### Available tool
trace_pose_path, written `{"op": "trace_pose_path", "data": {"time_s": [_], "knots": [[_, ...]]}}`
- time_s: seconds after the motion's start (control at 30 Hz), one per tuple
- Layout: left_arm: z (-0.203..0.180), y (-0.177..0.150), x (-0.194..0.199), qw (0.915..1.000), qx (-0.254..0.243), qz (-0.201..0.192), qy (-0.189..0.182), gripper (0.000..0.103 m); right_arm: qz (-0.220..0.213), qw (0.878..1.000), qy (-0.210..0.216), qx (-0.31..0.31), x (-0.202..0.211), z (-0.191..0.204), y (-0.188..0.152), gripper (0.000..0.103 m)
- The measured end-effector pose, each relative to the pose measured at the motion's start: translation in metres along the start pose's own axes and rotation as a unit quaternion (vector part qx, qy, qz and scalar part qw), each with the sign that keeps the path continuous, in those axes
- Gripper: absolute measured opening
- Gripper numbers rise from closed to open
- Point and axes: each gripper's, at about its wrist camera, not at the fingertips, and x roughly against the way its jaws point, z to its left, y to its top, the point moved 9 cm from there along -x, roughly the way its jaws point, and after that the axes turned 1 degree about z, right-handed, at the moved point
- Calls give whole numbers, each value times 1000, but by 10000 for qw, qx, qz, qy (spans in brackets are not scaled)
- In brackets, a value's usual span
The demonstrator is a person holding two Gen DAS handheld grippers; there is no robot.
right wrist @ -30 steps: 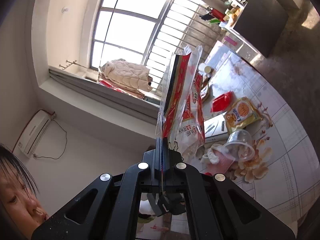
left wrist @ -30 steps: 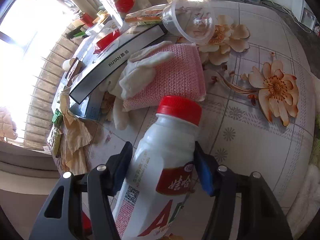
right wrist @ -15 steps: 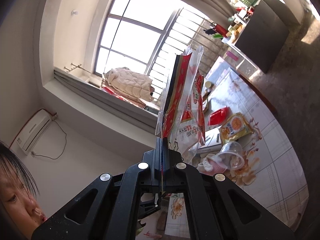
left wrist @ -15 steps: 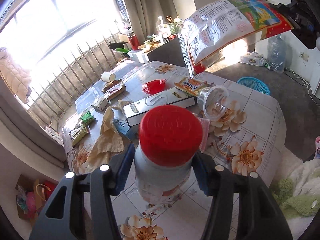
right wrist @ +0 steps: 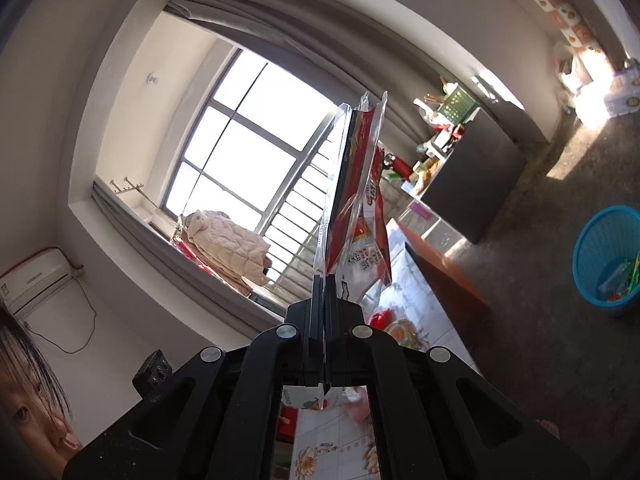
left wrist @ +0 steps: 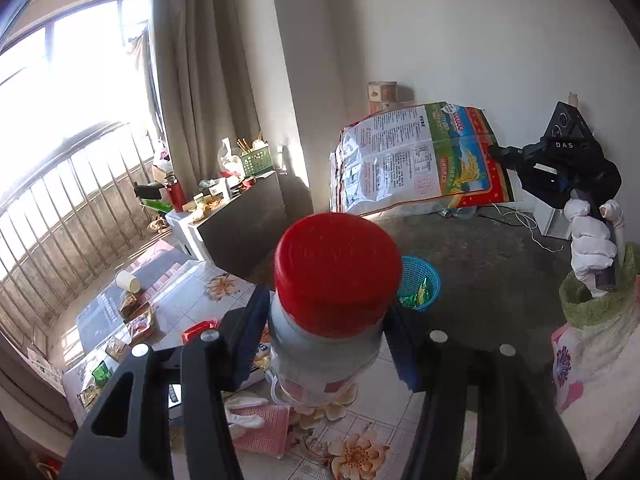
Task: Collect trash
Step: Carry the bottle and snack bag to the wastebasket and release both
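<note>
My left gripper (left wrist: pixel 326 320) is shut on a white plastic bottle with a red cap (left wrist: pixel 338 272), held high above the table with the cap facing the camera. My right gripper (right wrist: pixel 323 280) is shut on the edge of a large empty printed food bag (right wrist: pixel 356 184). In the left wrist view that bag (left wrist: pixel 416 160) hangs in the air at the right, pinched by the right gripper (left wrist: pixel 496 152) in a white-gloved hand (left wrist: pixel 592 248). A blue basket (left wrist: pixel 420 288) with a few wrappers in it stands on the floor beyond the table, also at the right edge of the right wrist view (right wrist: pixel 608 260).
The floral-cloth table (left wrist: pixel 192 288) below carries several wrappers, a paper cup (left wrist: pixel 128 280) and a pink cloth (left wrist: pixel 264 428). A dark cabinet (left wrist: pixel 240 228) with clutter on top stands by the curtain. A person's head (right wrist: pixel 24 392) shows at the lower left.
The left gripper has risen with the bottle and tipped up, so the room and basket now show. The right gripper has swung sideways with the bag, bringing the basket into its view.
</note>
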Motion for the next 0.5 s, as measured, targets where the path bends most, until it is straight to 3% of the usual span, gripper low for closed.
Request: {"op": "trace_pose_path", "data": {"time_s": [0.2, 0.3, 0.5], "knots": [[-53, 61, -81, 9969, -259, 137, -731, 54, -389, 9959, -641, -505, 39, -66, 13, 0], [-79, 86, -135, 9932, -225, 346, -1086, 54, -439, 9904, -917, -933, 42, -111, 12, 0], [-136, 112, -258, 9854, -329, 931, -1388, 54, -434, 9727, -1506, -1714, 27, -210, 10, 0]]}}
